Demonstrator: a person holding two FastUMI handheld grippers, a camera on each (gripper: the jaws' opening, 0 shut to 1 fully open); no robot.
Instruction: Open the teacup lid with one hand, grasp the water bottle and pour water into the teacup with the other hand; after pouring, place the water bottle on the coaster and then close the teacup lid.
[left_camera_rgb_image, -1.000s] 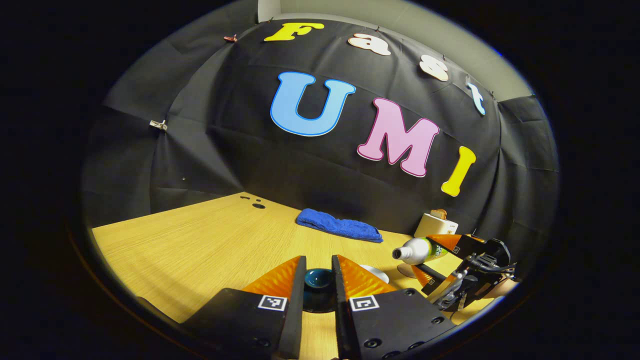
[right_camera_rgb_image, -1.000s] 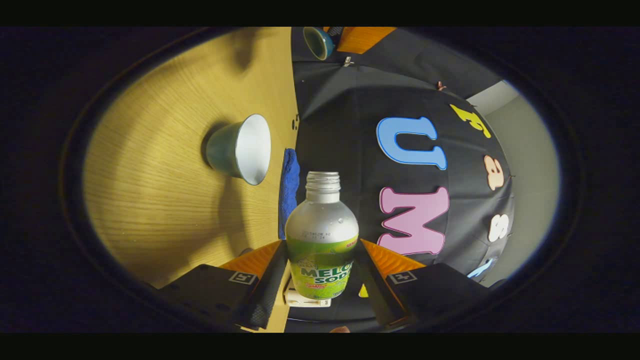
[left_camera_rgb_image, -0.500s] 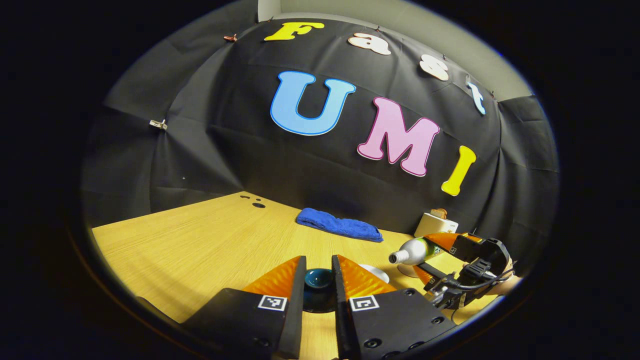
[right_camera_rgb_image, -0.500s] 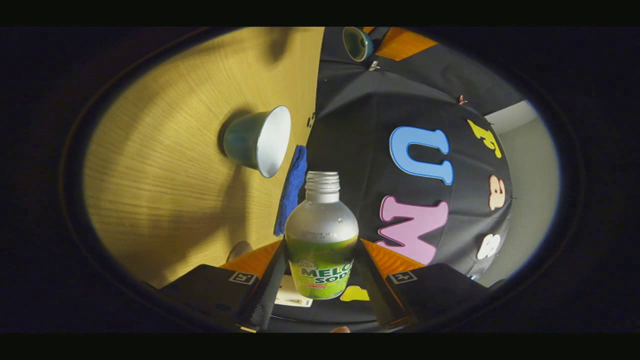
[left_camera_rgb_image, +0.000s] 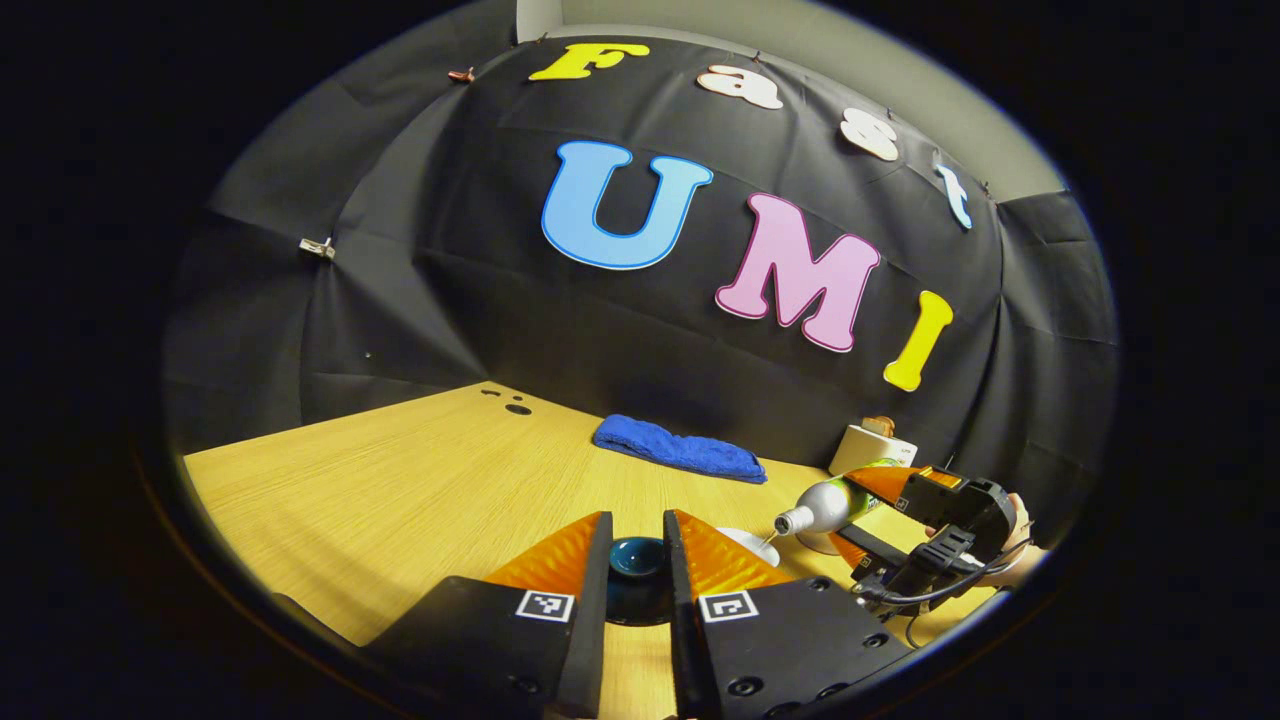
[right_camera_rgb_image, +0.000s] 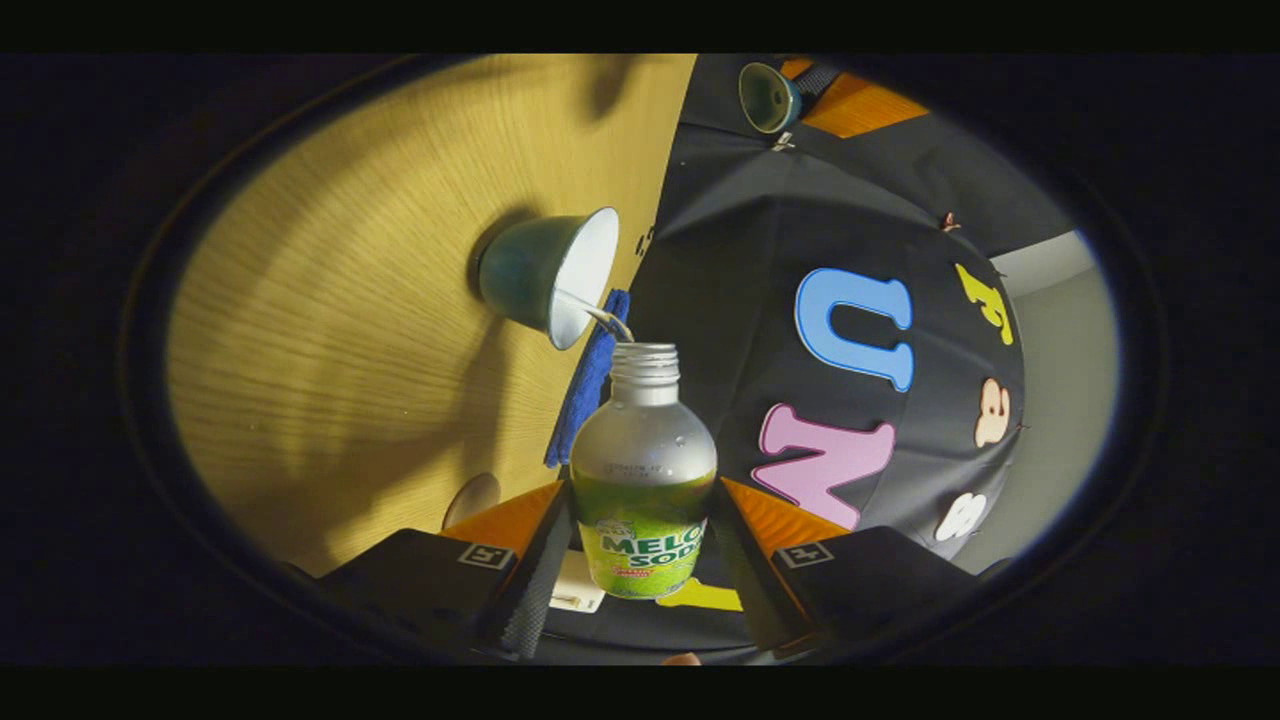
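Observation:
In the left gripper view my left gripper (left_camera_rgb_image: 637, 532) is shut on the dark teal teacup lid (left_camera_rgb_image: 637, 560) and holds it above the table. Just right of it peeks the white inside of the teacup (left_camera_rgb_image: 745, 540). My right gripper (left_camera_rgb_image: 885, 500) holds the tilted water bottle (left_camera_rgb_image: 825, 505) beyond it. In the right gripper view my right gripper (right_camera_rgb_image: 643, 500) is shut on the green-labelled bottle (right_camera_rgb_image: 645, 470). A thin stream of water (right_camera_rgb_image: 605, 318) runs from its open mouth into the teal teacup (right_camera_rgb_image: 550, 275). The lifted lid (right_camera_rgb_image: 768, 97) shows at the top.
A round coaster (left_camera_rgb_image: 815, 543) lies on the wooden table (left_camera_rgb_image: 400, 490) under the bottle, and also shows as the coaster (right_camera_rgb_image: 472, 497). A blue towel (left_camera_rgb_image: 680, 452) and a small white box (left_camera_rgb_image: 870, 450) lie by the back wall.
The bottle has tipped further and its mouth has moved over the teacup's rim; water now flows into the cup. The left gripper with the lid has stayed put.

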